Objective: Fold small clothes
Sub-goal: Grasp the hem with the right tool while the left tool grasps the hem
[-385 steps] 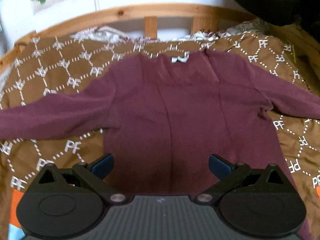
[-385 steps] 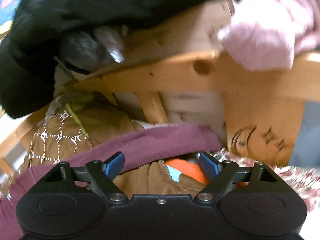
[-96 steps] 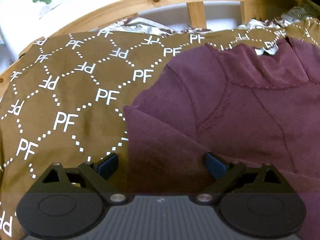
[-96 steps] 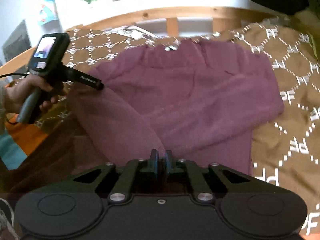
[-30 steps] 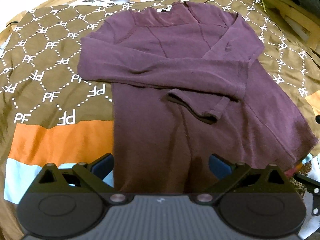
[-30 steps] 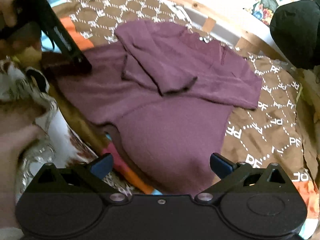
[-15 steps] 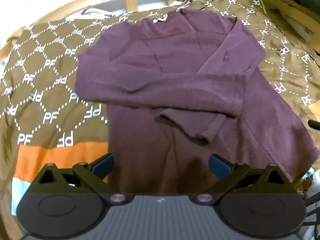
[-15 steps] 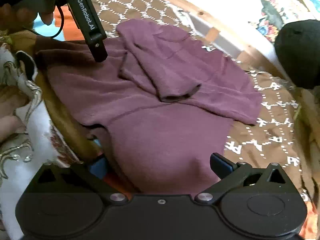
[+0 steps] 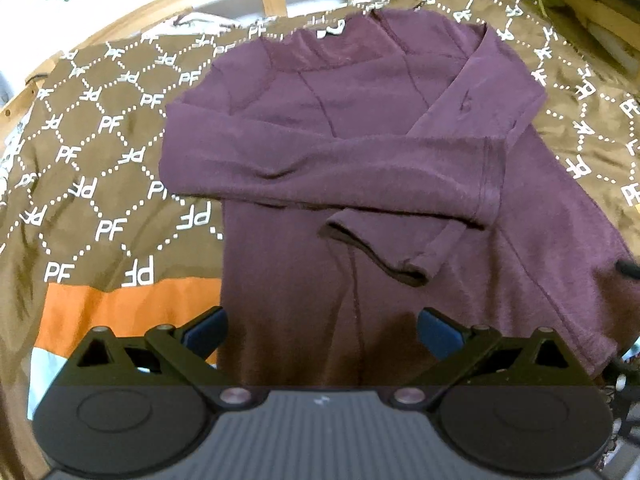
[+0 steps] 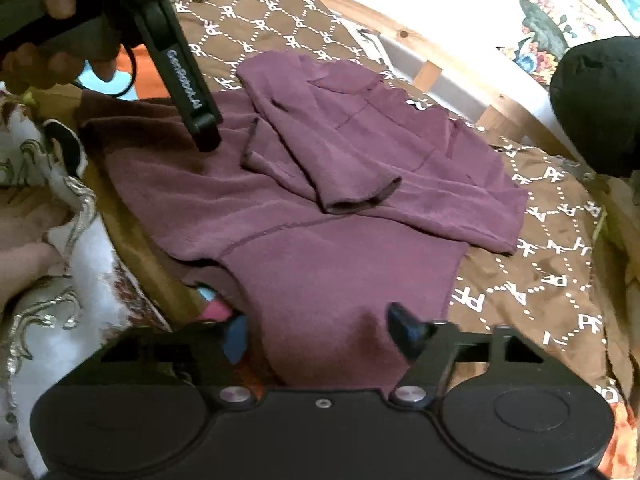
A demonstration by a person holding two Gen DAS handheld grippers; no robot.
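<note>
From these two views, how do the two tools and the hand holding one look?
Both tools are black plastic with triangular cut-outs, silver screws and blue pads. The left tool has a grey ribbed base. In the right wrist view, the left tool appears as a black bar with white lettering, with a thin black cable, held by a bare hand. The right tool has a smooth black base.

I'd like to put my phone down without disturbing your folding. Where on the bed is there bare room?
The brown blanket lies bare left of the maroon shirt, up to the wooden bed rail, and on its orange stripe. Another bare patch lies beyond the shirt's right side. The near hem is crowded by both grippers.
</note>
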